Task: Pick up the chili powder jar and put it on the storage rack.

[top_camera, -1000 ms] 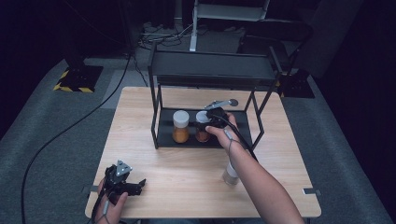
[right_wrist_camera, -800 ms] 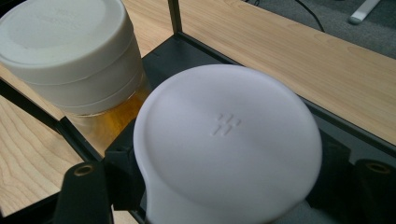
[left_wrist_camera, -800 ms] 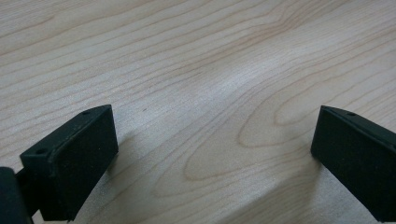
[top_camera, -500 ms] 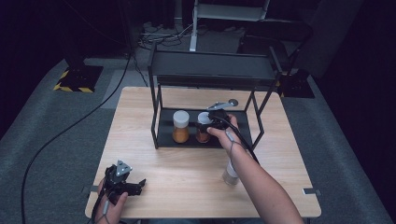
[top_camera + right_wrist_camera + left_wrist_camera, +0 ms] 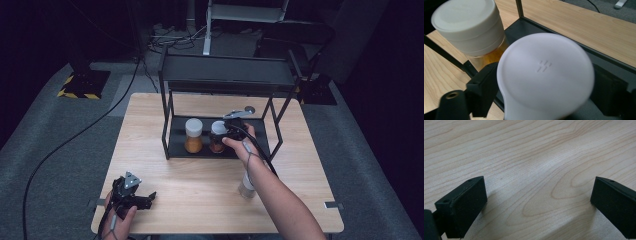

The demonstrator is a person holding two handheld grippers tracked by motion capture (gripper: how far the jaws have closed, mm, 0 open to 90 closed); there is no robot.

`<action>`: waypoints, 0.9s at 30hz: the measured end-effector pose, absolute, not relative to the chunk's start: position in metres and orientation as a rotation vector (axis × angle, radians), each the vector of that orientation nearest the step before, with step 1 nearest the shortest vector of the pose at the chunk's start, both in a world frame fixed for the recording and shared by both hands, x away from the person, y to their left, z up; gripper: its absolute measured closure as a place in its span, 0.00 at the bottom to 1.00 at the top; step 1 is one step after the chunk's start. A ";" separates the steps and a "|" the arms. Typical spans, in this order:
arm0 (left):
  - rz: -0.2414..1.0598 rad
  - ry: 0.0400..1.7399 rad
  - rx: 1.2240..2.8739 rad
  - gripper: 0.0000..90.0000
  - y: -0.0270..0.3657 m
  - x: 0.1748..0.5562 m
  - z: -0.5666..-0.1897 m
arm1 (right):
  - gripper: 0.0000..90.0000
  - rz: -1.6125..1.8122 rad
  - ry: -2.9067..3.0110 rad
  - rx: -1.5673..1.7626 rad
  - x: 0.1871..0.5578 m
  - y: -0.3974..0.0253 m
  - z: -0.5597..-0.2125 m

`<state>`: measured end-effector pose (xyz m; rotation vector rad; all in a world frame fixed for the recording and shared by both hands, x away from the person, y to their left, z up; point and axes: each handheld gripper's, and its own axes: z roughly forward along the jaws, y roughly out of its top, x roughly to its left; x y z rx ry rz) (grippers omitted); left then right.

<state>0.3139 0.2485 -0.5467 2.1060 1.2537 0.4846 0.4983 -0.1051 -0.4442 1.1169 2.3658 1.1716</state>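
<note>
The white-lidded spice jar (image 5: 218, 138) w/ dark reddish-brown contents stands on the bottom shelf (image 5: 252, 145) of the black wire rack (image 5: 225, 75), just at 3 o'clock of a taller white-lidded jar (image 5: 193, 136) w/ orange contents; the two look just beside each other, touching or not I can't tell. In the right gripper view its lid (image 5: 546, 75) sits between the fingers (image 5: 484, 92) of the right gripper (image 5: 231, 131), one each side at the lid; looks clamped on it or nearly so, but contact on the far side is hidden, so can't tell for sure. Judgement: placement is about done, jar already down on the shelf next to its neighbour; left to do is let go and back out toward 6 o'clock. A third small jar (image 5: 246, 186) w/ pale lid waits on the worktop (image 5: 200, 190) beside the right forearm, prob. next to go. Room: tight at 9 o'clock (orange jar), rack post (image 5: 165, 131) beyond that, upper shelf overhead limits lifting; free shelf at 3 o'clock, and the open front at 6 is the clean exit. Left gripper (image 5: 131, 194) rests at the worktop's near-left corner, fingers (image 5: 461, 205) wide apart, nothing between, well clear of the rack.
</note>
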 end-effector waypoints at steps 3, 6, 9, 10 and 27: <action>0.483 1.254 2.108 0.00 0.249 0.314 -0.547 | 0.18 1.192 2.349 1.100 0.495 -0.107 -0.437; 0.484 1.254 2.107 0.00 0.248 0.314 -0.547 | 0.18 1.209 2.329 1.090 0.490 -0.109 -0.430; 0.486 1.254 2.106 0.00 0.248 0.314 -0.547 | 0.17 1.217 2.316 1.087 0.486 -0.113 -0.424; 0.486 1.254 2.106 0.00 0.248 0.314 -0.547 | 0.17 1.222 2.309 1.082 0.485 -0.114 -0.422; 0.486 1.256 2.104 0.00 0.248 0.314 -0.547 | 0.17 1.306 2.269 1.017 0.445 -0.138 -0.384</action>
